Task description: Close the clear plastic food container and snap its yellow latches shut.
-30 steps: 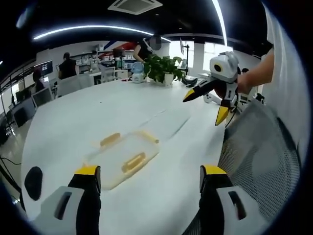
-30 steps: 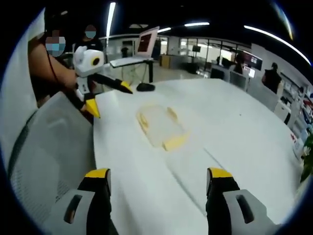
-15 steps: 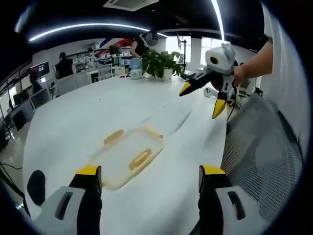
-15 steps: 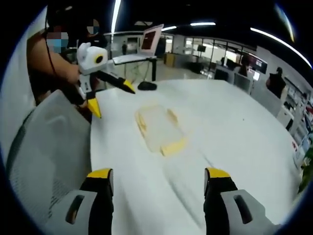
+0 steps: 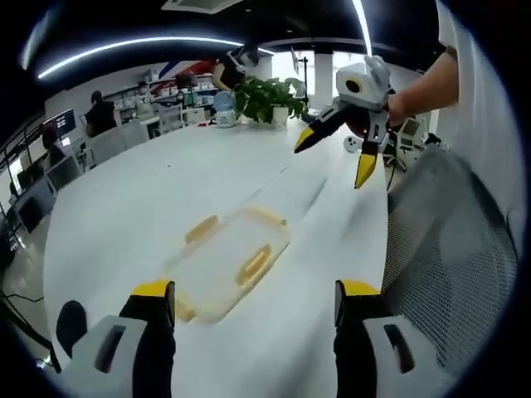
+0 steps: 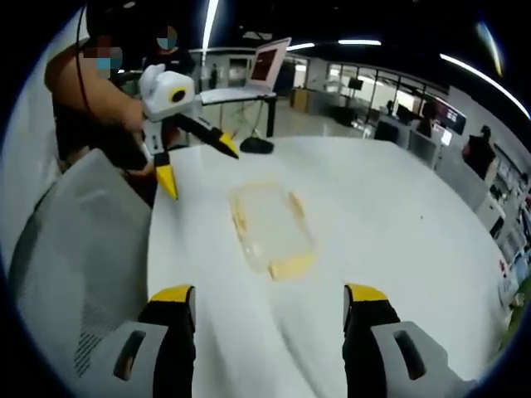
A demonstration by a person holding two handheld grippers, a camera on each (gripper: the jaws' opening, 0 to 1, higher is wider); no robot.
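The clear plastic food container (image 5: pixel 226 264) with yellow latches (image 5: pixel 253 264) lies flat on the white bench (image 5: pixel 149 207), carrying no readable label. Left tongs (image 5: pixel 249 303) and right tongs (image 6: pixel 270 307) both hover spread wide above it, holding nothing.

Both views are looking down from above the near edge of the white table (image 5: pixel 133 199), each riding behind its own tongs and facing across the tabletop from opposite sides. Both are taking in the clear container (image 5: pixel 228 264) (image 6: pixel 270 228) lying well ahead, and each is catching the other tongs, the right tongs (image 5: pixel 332 153) and the left tongs (image 6: pixel 199 166), held above the table.
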